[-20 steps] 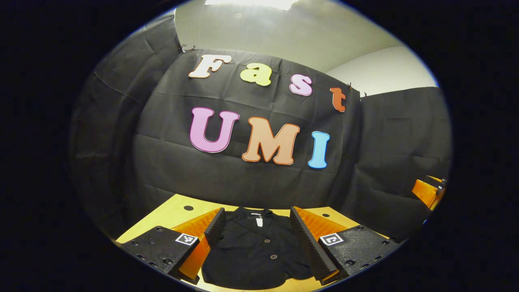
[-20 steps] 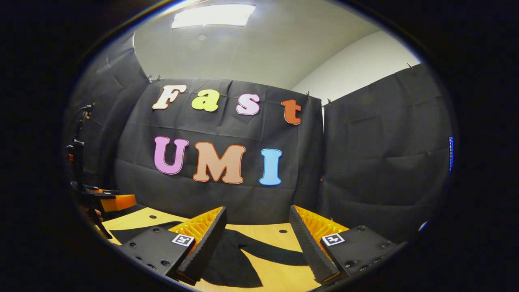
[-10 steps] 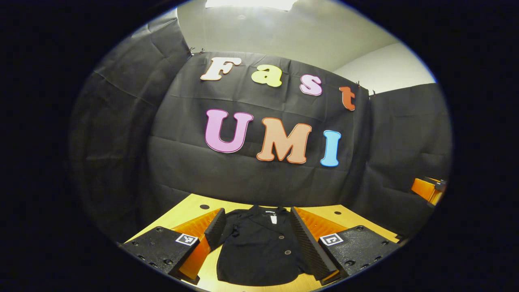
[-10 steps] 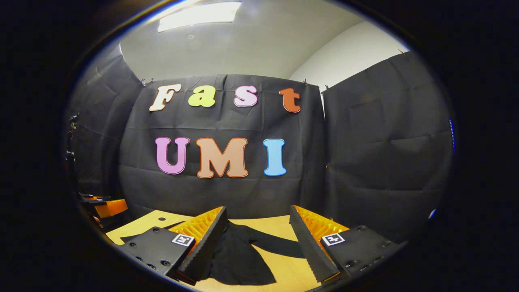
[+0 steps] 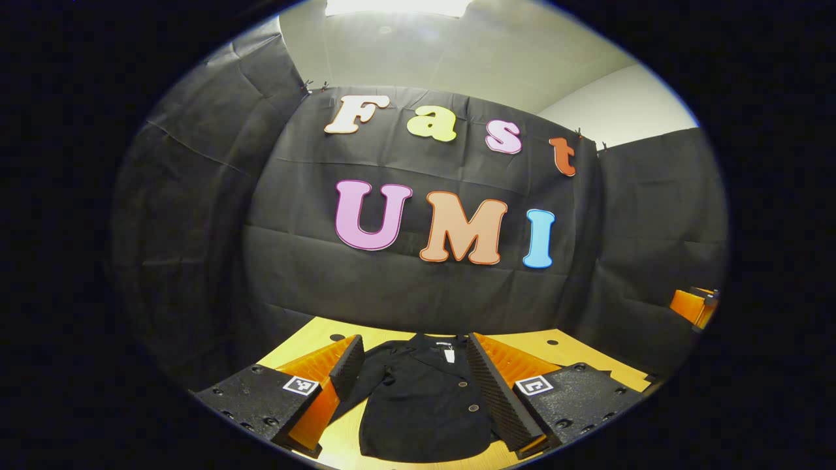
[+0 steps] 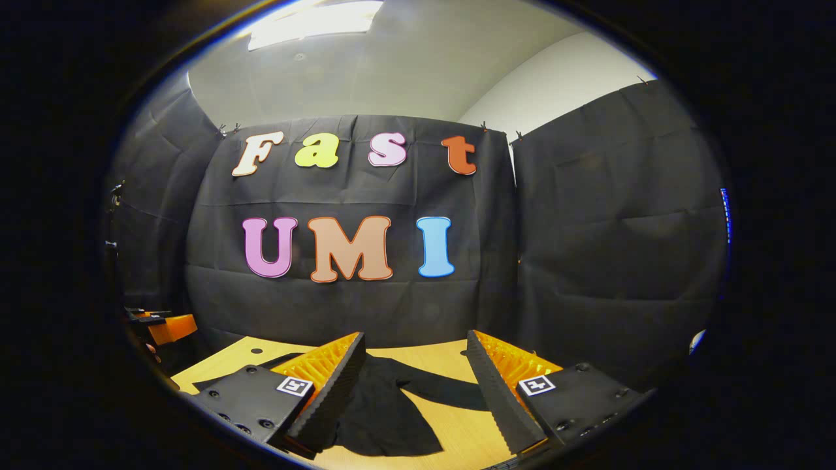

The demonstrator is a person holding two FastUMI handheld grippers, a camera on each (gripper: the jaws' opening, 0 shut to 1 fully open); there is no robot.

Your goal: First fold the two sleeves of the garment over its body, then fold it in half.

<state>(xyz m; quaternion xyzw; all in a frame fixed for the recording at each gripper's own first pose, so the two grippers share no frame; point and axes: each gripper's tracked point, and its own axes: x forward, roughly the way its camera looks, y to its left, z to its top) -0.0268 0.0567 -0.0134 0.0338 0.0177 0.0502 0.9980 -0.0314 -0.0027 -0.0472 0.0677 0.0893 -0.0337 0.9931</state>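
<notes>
A black buttoned garment (image 5: 424, 405) lies flat on the yellow table (image 5: 307, 339), its collar and white tag at the far end. My left gripper (image 5: 414, 343) hovers above it, open, with the garment's body showing between the fingers and nothing held. In the right gripper view, part of the garment (image 6: 385, 411) lies on the table (image 6: 457, 424), with one sleeve (image 6: 444, 391) stretched out to the right. My right gripper (image 6: 415, 339) hangs open over that sleeve and touches nothing.
Black cloth walls close off the table at the back and both sides. The other gripper shows at the far right edge (image 5: 692, 307) of the left gripper view and at the far left edge (image 6: 163, 326) of the right gripper view. The tabletop has small dark holes (image 5: 336, 337).
The left gripper view has drifted left and back, so the garment sits a little farther off and more table shows. The right gripper has shifted slightly. Both stay open and the garment lies still.
</notes>
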